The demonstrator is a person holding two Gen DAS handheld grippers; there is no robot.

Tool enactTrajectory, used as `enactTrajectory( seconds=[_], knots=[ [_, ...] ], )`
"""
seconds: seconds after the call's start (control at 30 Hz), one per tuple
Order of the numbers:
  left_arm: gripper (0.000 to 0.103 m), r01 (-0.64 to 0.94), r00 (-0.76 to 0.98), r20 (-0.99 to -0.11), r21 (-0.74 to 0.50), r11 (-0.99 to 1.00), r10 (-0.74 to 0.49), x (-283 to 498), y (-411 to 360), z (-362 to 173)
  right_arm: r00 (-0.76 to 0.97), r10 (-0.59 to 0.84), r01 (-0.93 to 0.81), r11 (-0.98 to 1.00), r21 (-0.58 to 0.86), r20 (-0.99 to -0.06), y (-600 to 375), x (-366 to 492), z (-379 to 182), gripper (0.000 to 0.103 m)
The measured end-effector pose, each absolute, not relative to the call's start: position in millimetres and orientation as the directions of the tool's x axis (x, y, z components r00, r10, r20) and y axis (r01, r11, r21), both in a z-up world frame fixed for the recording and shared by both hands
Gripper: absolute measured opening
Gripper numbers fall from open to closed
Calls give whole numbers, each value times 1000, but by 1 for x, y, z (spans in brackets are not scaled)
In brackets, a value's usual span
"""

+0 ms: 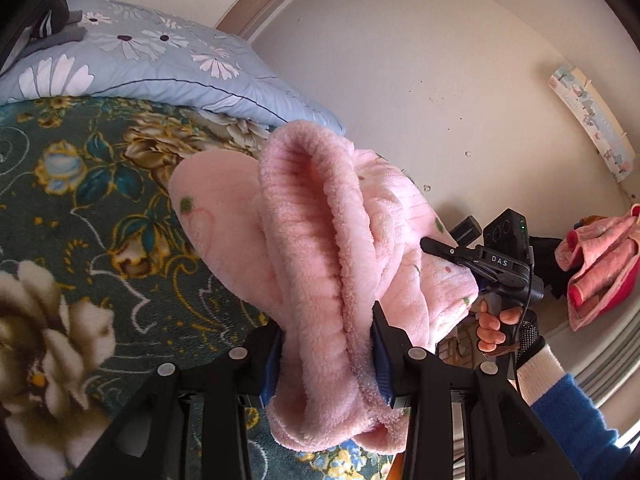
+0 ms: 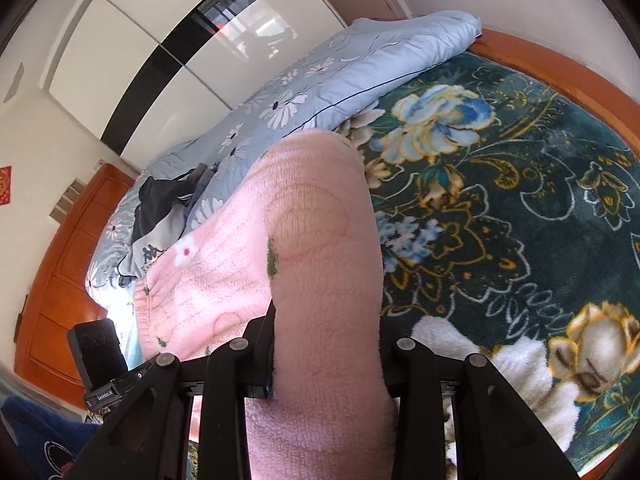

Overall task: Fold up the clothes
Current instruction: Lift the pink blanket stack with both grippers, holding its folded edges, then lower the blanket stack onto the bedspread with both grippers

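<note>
A: Item one, left claw (image 1: 328, 356)?
B: Jaws part-closed, blue pads pressed on a thick bunch of pink fleece garment (image 1: 320, 240); claw angled downward.
A: Item two, right claw (image 2: 326, 344)?
B: Jaws likewise clamped on a fold of the same garment, pointing downward, more steeply.
A: Item three, hands?
B: Right hand (image 1: 496, 330), seen from the left wrist: bare fingers wrapped round the black grip, white cuff and blue sleeve (image 1: 576, 416) behind it. Left hand itself is not visible.
</note>
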State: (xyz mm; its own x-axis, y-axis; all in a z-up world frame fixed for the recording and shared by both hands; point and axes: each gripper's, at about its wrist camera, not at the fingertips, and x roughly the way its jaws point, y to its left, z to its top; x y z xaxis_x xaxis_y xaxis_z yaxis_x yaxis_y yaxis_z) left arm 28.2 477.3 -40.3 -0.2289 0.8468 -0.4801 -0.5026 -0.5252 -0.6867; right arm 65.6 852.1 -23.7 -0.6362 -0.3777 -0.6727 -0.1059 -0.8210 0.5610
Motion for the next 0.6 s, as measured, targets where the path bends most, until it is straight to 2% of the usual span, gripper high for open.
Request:
enactTrajectory(
  seconds=[0.23,0.3,0.47,0.6],
  knots=[
    [41,-414,-161,-579,-696,-587,799,24,465,-88,-502,-400,-168,-824,541,-766,838,47,-82,36],
    [41,-404,-151,-585,-699,-590,797,23,463,-98,-506,-414,-191,-802,566,-757,845,52,-93,41],
    [43,-412,-132,-586,-701,-582,800,20,466,-100,-496,-399,-233,-794,561,-771,851,58,-105,43],
    [50,-411,-98,-584,-714,-567,806,18,463,-94,-490,-369,-232,-818,527,-790,846,57,-95,46]
  ],
)
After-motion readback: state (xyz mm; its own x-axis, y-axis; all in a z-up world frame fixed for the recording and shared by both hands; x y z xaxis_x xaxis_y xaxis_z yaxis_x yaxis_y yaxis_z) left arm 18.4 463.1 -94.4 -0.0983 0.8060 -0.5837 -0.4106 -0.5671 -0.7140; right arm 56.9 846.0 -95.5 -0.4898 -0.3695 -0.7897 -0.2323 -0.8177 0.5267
